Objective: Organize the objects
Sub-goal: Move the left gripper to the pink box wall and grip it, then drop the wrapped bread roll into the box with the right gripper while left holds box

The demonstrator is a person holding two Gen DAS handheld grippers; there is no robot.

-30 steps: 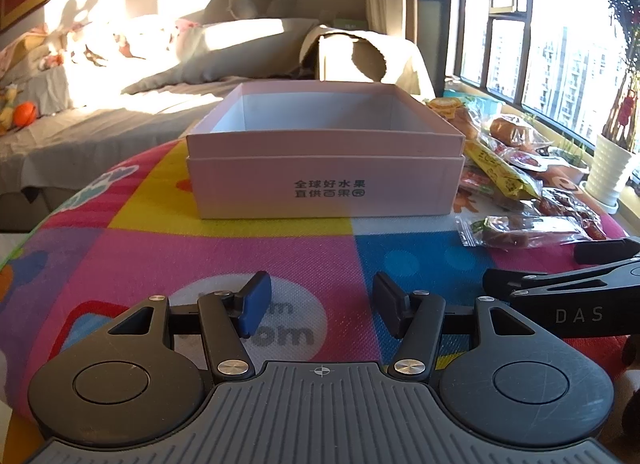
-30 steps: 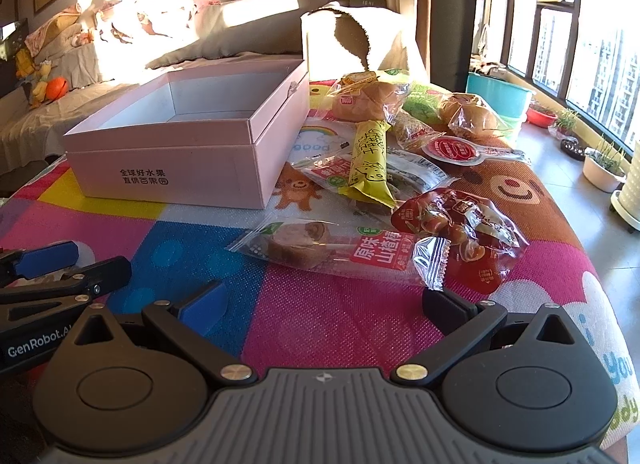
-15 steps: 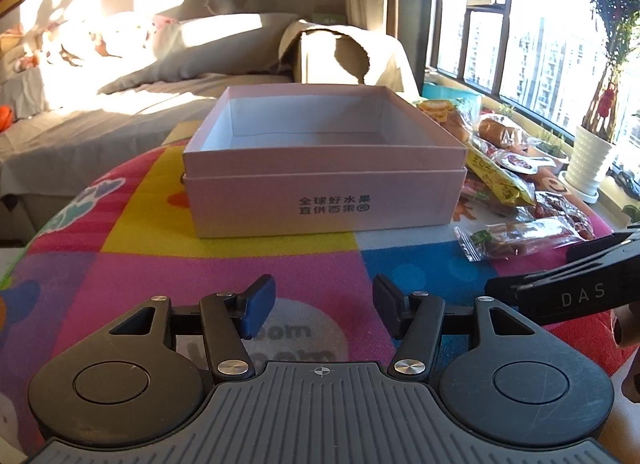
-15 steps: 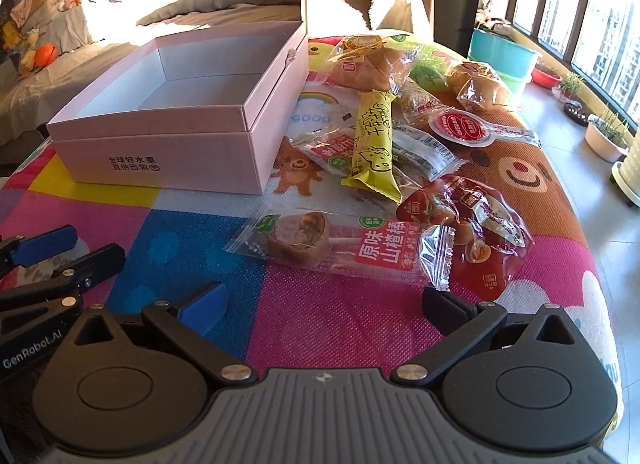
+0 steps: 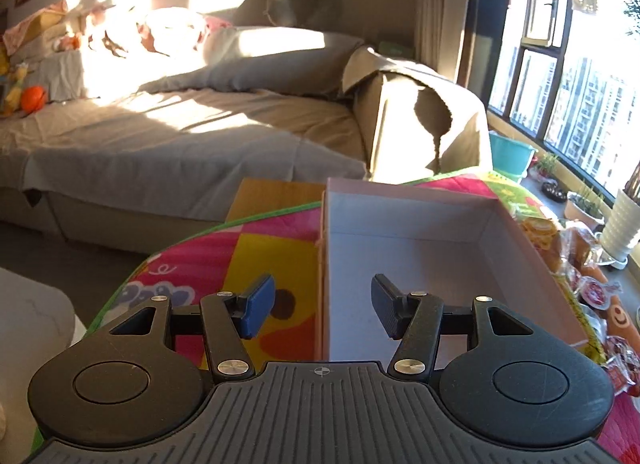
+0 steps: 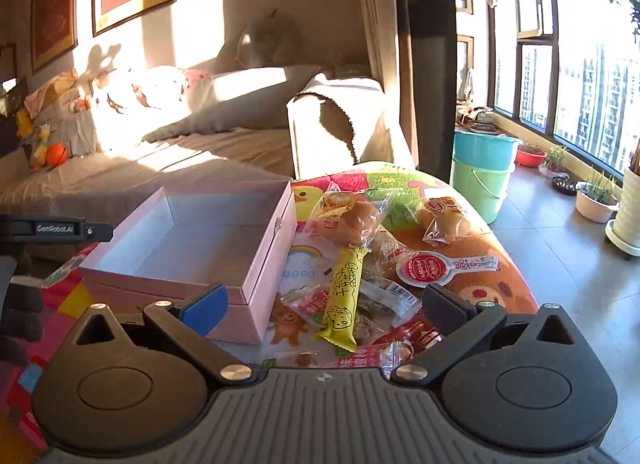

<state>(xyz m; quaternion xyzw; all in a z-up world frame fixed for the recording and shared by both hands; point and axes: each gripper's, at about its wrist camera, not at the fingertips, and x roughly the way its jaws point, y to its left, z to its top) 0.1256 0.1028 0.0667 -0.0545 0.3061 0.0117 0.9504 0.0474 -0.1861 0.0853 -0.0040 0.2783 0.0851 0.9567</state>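
Pink and with nothing in it, the box (image 6: 192, 248) sat on the tabletop (image 6: 492, 264), ready for the snack packs (image 6: 344, 296) lying beside it. Both the left tool (image 5: 318, 306) and right tool (image 6: 324, 308) were wide open, holding nothing.

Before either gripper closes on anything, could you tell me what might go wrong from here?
1. The left gripper straddles the pink box wall; closing could pinch or shove the light, empty box.
2. The snack packets overlap: the yellow cheese stick lies across others, so the open right gripper may drag neighbours.
3. The bread bag sits near the mat's edge and could slide off.
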